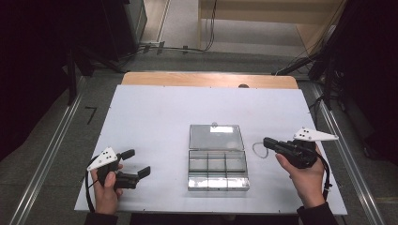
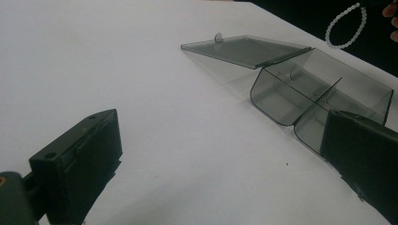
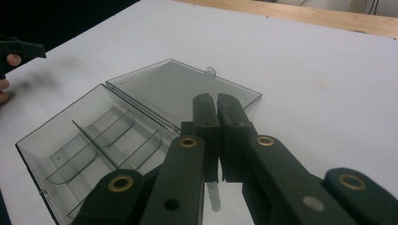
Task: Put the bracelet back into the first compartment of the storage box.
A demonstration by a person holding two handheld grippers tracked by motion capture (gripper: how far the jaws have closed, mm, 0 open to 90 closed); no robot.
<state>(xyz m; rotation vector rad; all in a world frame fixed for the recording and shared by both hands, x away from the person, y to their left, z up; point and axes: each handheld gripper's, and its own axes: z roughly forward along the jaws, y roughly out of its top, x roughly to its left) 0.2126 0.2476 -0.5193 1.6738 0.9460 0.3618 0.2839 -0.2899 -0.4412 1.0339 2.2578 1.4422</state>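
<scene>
At the table's near edge, a person's left hand (image 1: 107, 187), at seven o'clock, holds the left gripper (image 1: 133, 165) with jaws spread wide and empty, aimed toward the clear compartment box (image 1: 217, 164). At four o'clock, the right hand (image 1: 306, 178) holds the right gripper (image 1: 267, 142) level, pointed toward nine o'clock, its jaws pressed together on a white bead bracelet (image 1: 259, 150); the loop hangs at the tip just beside the box's right side. In the right gripper view a few beads (image 3: 213, 197) show beneath the closed jaws. Centre of the white table (image 1: 155, 117), the box lies open, lid (image 1: 216, 137) folded flat toward twelve o'clock, its compartments apparently empty. Judged from this, the bracelet is being carried to the box; next it would need lowering over one compartment and releasing, the left gripper free to steady the box.
</scene>
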